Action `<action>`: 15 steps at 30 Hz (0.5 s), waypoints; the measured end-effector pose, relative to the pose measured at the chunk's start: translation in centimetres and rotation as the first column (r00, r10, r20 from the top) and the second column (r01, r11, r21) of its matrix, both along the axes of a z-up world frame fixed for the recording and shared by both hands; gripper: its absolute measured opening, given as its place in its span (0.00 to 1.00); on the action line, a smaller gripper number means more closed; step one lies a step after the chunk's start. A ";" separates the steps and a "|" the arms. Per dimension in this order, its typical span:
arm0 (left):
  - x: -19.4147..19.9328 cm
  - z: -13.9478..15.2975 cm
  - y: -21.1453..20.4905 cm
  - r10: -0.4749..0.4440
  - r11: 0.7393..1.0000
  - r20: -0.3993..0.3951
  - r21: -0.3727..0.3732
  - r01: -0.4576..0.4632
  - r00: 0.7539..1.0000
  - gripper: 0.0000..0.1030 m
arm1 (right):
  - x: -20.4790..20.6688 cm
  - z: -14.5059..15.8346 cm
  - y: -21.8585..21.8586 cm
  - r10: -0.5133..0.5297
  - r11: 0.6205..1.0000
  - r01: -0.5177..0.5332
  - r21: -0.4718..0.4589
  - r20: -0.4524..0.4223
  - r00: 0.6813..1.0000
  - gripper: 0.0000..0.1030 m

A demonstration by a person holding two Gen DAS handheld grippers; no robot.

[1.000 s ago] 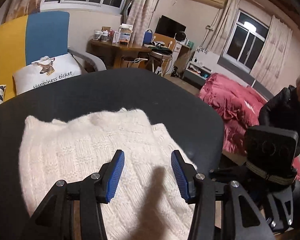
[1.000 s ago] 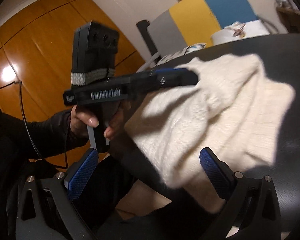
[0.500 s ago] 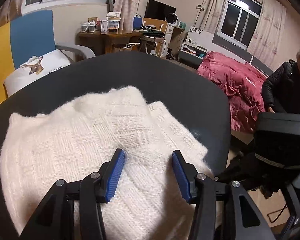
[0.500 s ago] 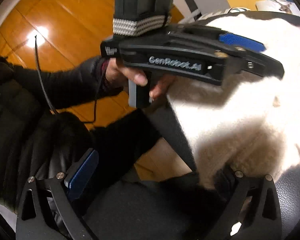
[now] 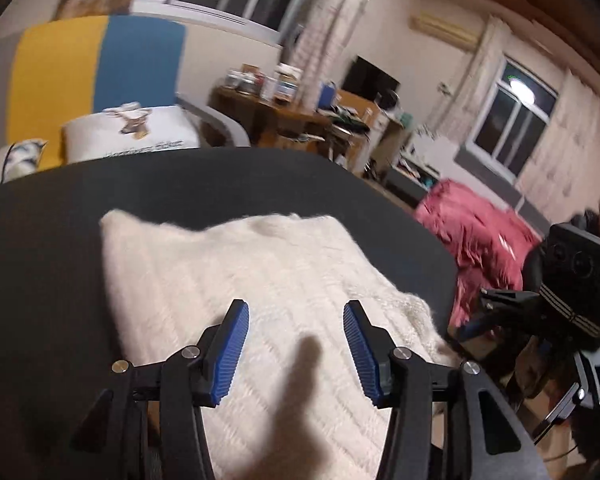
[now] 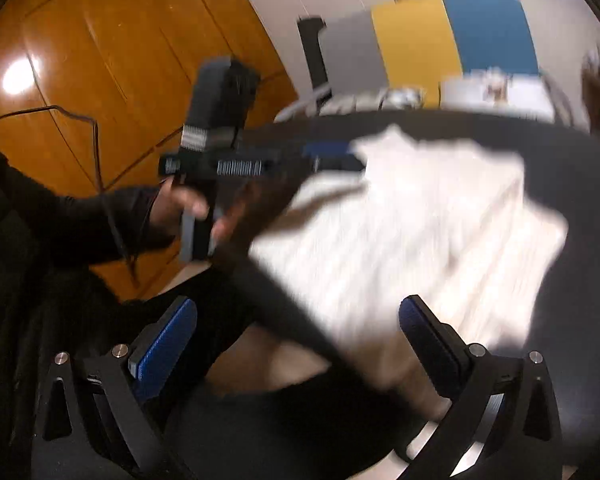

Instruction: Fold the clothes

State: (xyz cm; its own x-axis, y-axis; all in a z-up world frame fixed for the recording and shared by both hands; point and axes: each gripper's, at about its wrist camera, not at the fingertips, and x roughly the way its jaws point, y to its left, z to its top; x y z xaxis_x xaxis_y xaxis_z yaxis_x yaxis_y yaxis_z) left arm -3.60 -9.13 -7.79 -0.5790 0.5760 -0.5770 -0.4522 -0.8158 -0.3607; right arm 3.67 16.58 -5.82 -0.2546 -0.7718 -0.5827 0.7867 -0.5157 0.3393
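Left wrist view: sweater (image 5: pixel 260 300) lies folded on the dark table (image 5: pixel 40 280), mid-frame, my left gripper (image 5: pixel 296 354) wide and empty over it. Right gripper (image 6: pixel 296 344) also wide, holding nothing. I fear a careless pinch at lower right, where the sweater overhangs the table edge, would drag the fold apart.

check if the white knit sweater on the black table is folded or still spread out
Folded. The white knit sweater lies as a compact block on the round black table, a second layer showing at its right edge, no sleeves trailing.

I see bare dark table (image 5: pixel 52 264) from 9 to 12 o'clock around the folded sweater (image 5: pixel 260 280); at 3 o'clock my right gripper (image 5: pixel 472 328) crowds the table edge
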 end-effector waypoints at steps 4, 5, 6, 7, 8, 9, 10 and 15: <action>0.6 -0.9 0.8 -0.018 0.995 -0.022 -0.099 0.016 1.000 0.48 | -2.2 -2.3 -3.0 0.016 0.991 -0.015 0.131 -0.012 1.000 1.00; 0.7 -1.1 1.2 -0.027 0.990 -0.031 -0.140 0.023 0.999 0.48 | -2.9 -4.2 -3.6 -0.009 0.978 0.003 0.209 0.030 1.000 1.00; 0.9 -1.0 1.4 -0.034 0.987 -0.041 -0.161 0.027 0.999 0.48 | -3.3 -5.2 -3.7 -0.024 0.972 0.012 0.234 0.051 0.998 1.00; 1.1 -0.5 1.4 -0.039 0.988 -0.047 -0.149 0.031 0.998 0.48 | -3.0 -5.1 -3.6 -0.022 0.978 0.015 0.208 0.031 0.999 1.00; 1.5 0.0 0.9 -0.037 0.993 -0.051 -0.117 0.031 0.998 0.48 | -2.9 -5.0 -3.5 -0.025 0.980 0.019 0.196 0.028 0.999 1.00; 1.9 0.4 0.2 -0.029 0.996 -0.055 -0.080 0.025 0.998 0.48 | -3.0 -4.6 -3.2 -0.037 0.980 0.029 0.199 0.036 0.999 1.00; 2.3 0.9 -0.4 -0.021 0.999 -0.058 -0.043 0.018 0.998 0.48 | -3.1 -3.9 -3.1 -0.053 0.978 0.045 0.202 0.037 0.998 1.00; 5.3 0.8 -2.3 -0.025 0.998 -0.043 0.055 0.028 0.999 0.48 | -2.5 0.0 -3.5 -0.078 0.975 0.098 0.197 -0.107 0.991 1.00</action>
State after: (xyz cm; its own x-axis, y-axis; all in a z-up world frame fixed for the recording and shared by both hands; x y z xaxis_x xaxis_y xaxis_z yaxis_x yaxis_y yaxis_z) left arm 1.70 -11.43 -6.96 -0.5864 0.6221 -0.5188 -0.4893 -0.7825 -0.3852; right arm 1.17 13.09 -5.84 -0.3801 -0.6131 -0.6926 0.7594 -0.6343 0.1447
